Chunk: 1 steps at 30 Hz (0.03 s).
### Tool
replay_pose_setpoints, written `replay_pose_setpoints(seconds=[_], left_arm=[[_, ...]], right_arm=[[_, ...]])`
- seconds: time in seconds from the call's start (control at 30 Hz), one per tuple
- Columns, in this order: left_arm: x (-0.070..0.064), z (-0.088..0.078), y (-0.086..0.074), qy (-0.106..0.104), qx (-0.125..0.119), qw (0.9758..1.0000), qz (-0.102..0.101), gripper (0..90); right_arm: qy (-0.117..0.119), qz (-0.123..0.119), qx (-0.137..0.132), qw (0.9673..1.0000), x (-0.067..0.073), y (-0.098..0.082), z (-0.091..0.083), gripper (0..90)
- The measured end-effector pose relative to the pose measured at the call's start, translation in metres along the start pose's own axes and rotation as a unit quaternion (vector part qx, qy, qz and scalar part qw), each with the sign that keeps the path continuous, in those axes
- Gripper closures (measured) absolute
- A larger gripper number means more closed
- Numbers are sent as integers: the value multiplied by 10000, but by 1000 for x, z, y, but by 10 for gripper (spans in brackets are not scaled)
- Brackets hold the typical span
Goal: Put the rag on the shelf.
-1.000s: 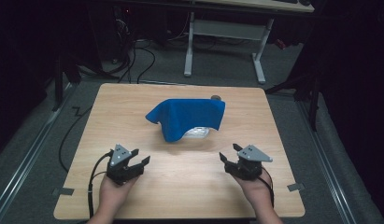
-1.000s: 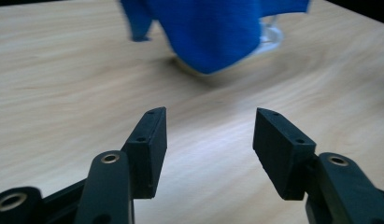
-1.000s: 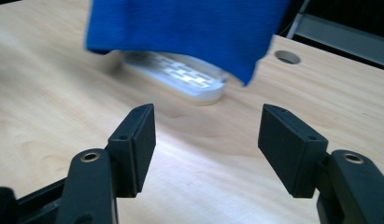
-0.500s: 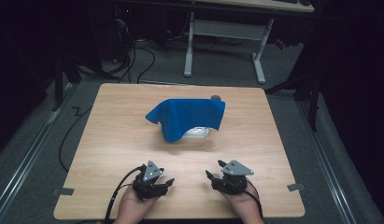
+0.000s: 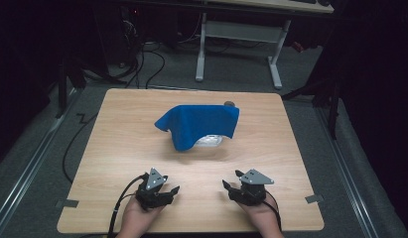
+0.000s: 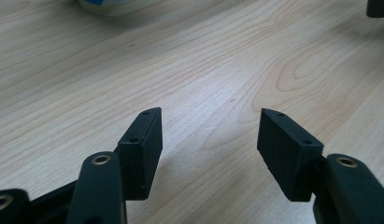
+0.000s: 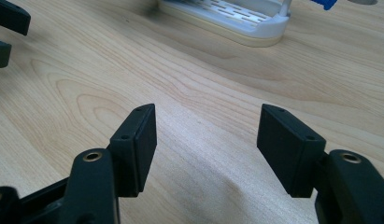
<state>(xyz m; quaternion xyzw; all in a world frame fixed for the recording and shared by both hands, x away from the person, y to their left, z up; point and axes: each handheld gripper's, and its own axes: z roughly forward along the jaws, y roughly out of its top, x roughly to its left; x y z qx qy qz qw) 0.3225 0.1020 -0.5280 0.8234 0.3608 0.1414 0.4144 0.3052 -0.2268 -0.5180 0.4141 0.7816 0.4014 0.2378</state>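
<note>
A blue cloth point(image 5: 199, 124) lies draped over a white slotted container point(image 5: 209, 141) at the middle of the wooden table point(image 5: 122, 148). My left gripper point(image 5: 170, 192) rests low near the front edge, pointing right and toward the cloth. Its jaws have just been opening and stand wide with nothing between them point(image 6: 210, 119). My right gripper point(image 5: 227, 189) sits beside it, facing left, also open and empty point(image 7: 208, 114). The container's white rim point(image 7: 236, 18) shows ahead of the right jaws.
A small dark round object point(image 5: 230, 103) peeks out behind the cloth. Bare wood lies between the grippers and the cloth. Beyond the table stand a white desk frame point(image 5: 238, 34) and floor cables point(image 5: 152, 64). A black cable point(image 5: 119, 203) trails from the left gripper.
Both hands have come in toward the table's middle and back toward the front edge, lower on the wood. The cloth and the container have not moved.
</note>
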Motion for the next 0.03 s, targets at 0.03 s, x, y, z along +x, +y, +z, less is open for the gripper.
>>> replay_pose_setpoints(seconds=[0.03], left_arm=[[1,0,0,17,-12,10000,-14,408]], right_arm=[[1,9,3,10000,0,0,0,383]])
